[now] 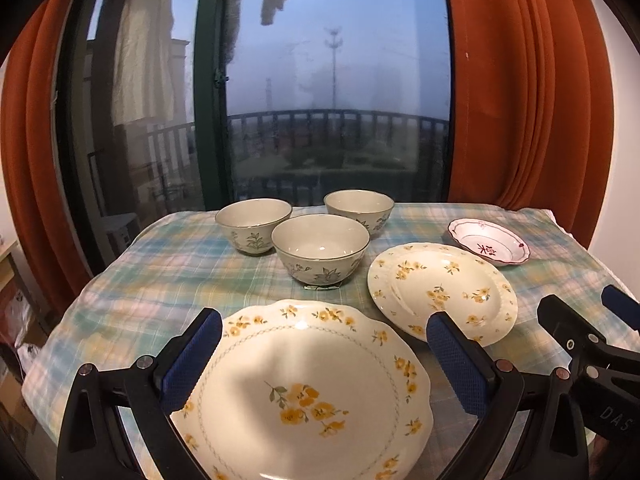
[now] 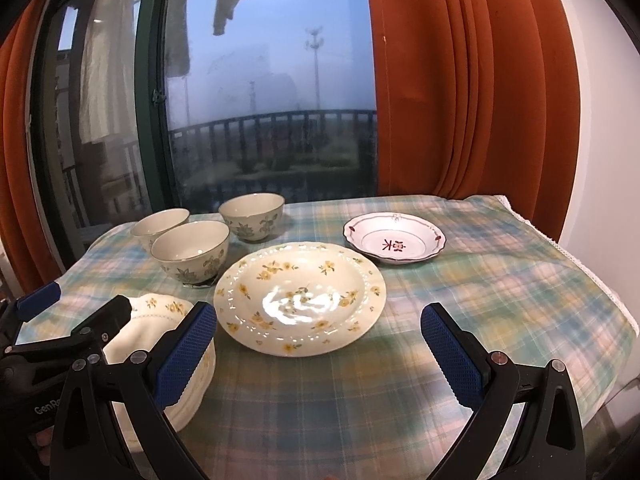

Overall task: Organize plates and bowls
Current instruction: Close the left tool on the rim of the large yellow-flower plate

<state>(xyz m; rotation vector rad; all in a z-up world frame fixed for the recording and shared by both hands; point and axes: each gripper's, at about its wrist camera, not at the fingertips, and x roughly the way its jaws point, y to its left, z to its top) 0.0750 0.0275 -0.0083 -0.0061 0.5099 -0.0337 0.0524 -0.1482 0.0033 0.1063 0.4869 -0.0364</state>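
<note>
On plaid tablecloth [image 2: 480, 280]: yellow-flowered scalloped plate [image 1: 304, 380], three leaf-patterned bowls [image 1: 320, 248].

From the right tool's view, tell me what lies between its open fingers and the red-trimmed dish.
In the right wrist view, between the right tool and the red-trimmed dish, bare checked tablecloth. The round yellow-flowered plate sits just left of that line.

Left gripper [image 1: 324, 354] jaws wide over scalloped plate [image 1: 304, 396].

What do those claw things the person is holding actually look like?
Both the left gripper and the right gripper are black plastic frames with round metal rivets; their jaws are lined with blue textured pads. White lettering shows on each body, partly cut off.
</note>
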